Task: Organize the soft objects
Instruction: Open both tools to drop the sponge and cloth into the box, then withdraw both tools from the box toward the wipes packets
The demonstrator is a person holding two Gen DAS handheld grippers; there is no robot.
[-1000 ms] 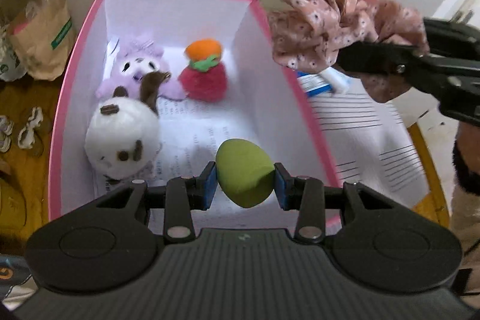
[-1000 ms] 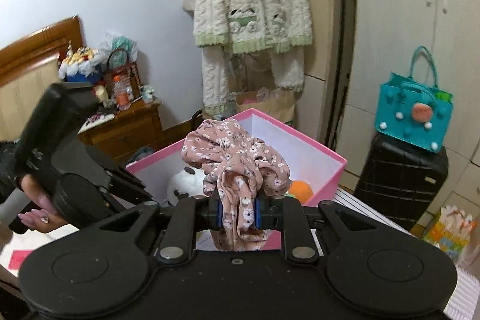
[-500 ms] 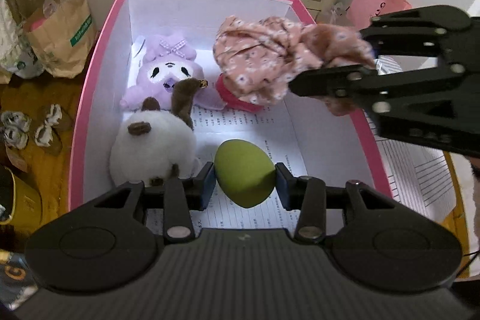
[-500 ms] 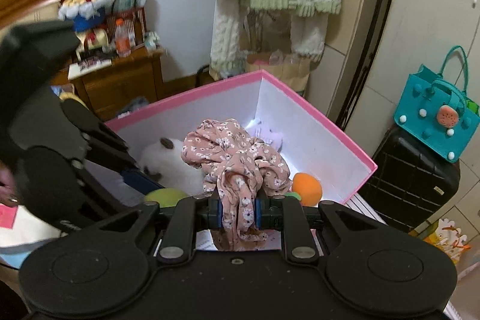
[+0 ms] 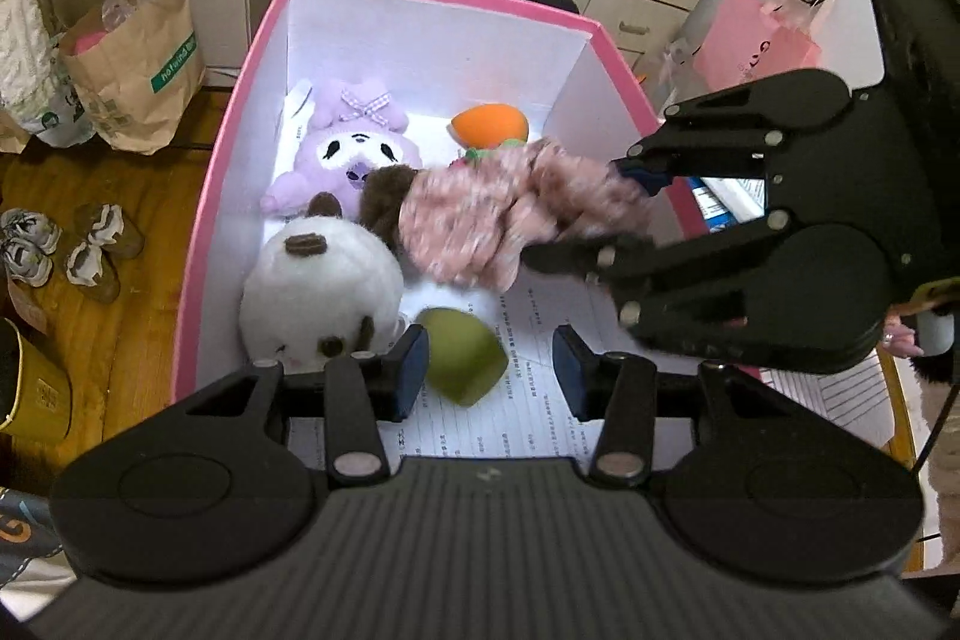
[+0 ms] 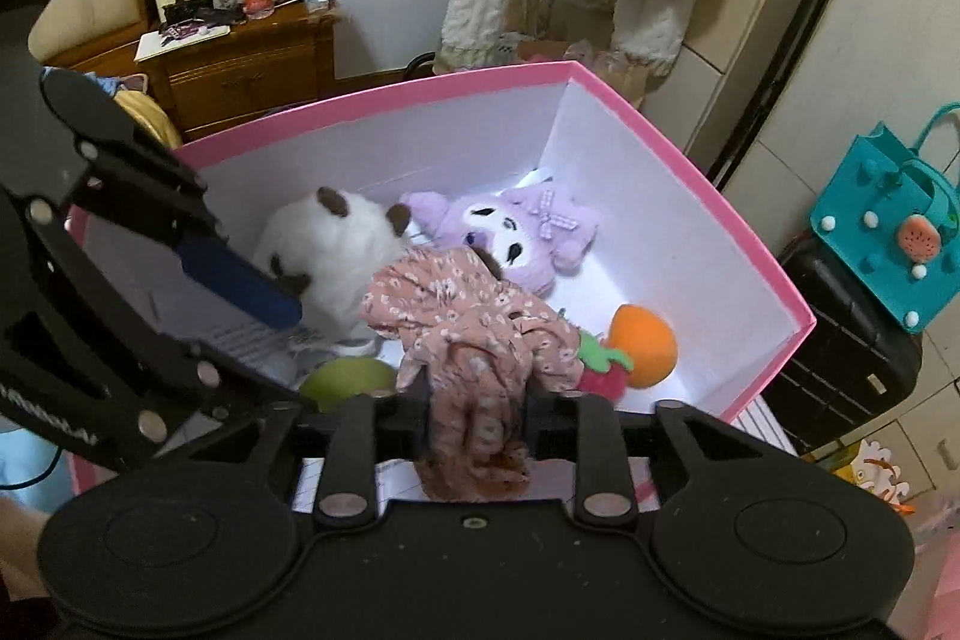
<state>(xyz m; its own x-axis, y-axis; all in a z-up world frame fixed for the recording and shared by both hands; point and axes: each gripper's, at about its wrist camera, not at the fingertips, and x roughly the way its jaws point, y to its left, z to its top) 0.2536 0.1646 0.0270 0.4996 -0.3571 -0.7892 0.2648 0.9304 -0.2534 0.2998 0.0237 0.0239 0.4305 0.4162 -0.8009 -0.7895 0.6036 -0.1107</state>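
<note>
Already well along: inside the pink box, white plush at nine o'clock, purple plush at eleven, orange-topped toy at one, all lying on the box floor. Left tool at six o'clock of its own view, jaws opening, green ball between them, against the left pad and clear of the right one; looks let go, resting low in the box beside the white plush. Right tool reaching over the box's three o'clock wall, jaws opening, floral cloth bunched between them and draping forward over the toys; pads hidden by fabric, so contact hard to judge, though the cloth looks to be slipping free. Blurred in the left view, hence probably falling. Done, by the look of it: three toys boxed, ball delivered. Left: cloth fully released and settled, both tools withdrawn. Cannot tell whether more soft things wait outside; papers on the bench at three o'clock, nothing plush seen there.
</note>
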